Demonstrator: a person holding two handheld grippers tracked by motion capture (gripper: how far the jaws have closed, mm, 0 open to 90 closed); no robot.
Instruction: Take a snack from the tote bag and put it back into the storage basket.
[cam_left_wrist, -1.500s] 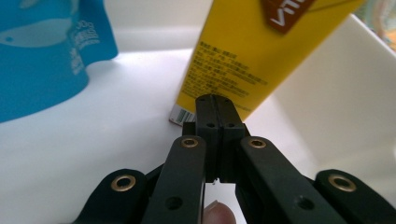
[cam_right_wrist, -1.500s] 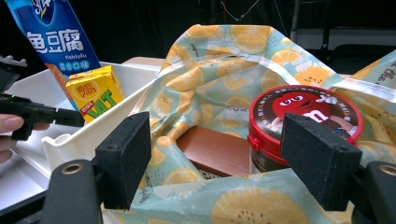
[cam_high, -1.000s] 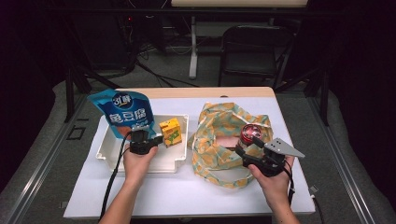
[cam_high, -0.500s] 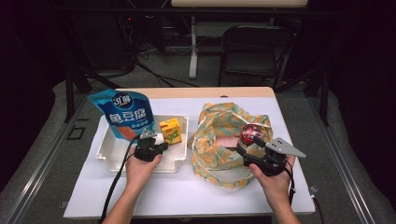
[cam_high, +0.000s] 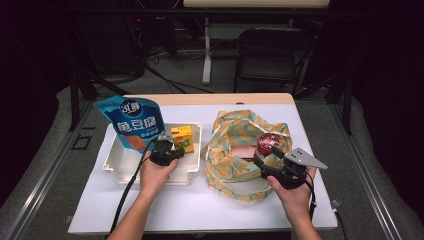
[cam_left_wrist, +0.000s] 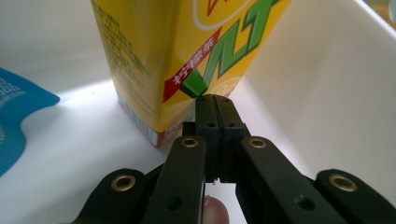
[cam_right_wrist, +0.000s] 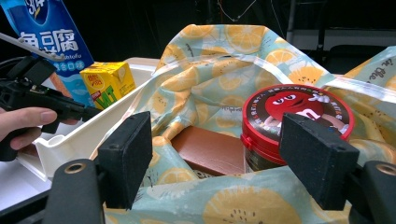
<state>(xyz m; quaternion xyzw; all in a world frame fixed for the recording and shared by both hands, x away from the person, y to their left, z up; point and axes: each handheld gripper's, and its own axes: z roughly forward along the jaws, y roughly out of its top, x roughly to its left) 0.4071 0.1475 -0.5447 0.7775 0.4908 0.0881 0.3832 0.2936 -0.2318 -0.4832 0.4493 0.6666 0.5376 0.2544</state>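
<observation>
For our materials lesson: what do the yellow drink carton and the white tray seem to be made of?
Yellow box-shaped drink carton: probably coated paperboard, with glossy printed faces and sharp folded edges. White rectangular tray: likely moulded plastic, smooth with a slight sheen and rounded rim.

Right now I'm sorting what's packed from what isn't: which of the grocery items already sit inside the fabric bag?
The red-lidded candy tub and the brown box lie inside the lemon-print bag; the yellow drink carton and blue tofu pouch stand in the white tray.

Surface: a wooden table (cam_high: 210, 98) covered by a white sheet (cam_high: 200, 210).
Left side: 1 white rectangular plastic tray (cam_high: 116, 162) lies on the sheet.
Right side: 1 pale green cloth bag with orange-slice print (cam_high: 235, 165) lies just beside the tray.
</observation>
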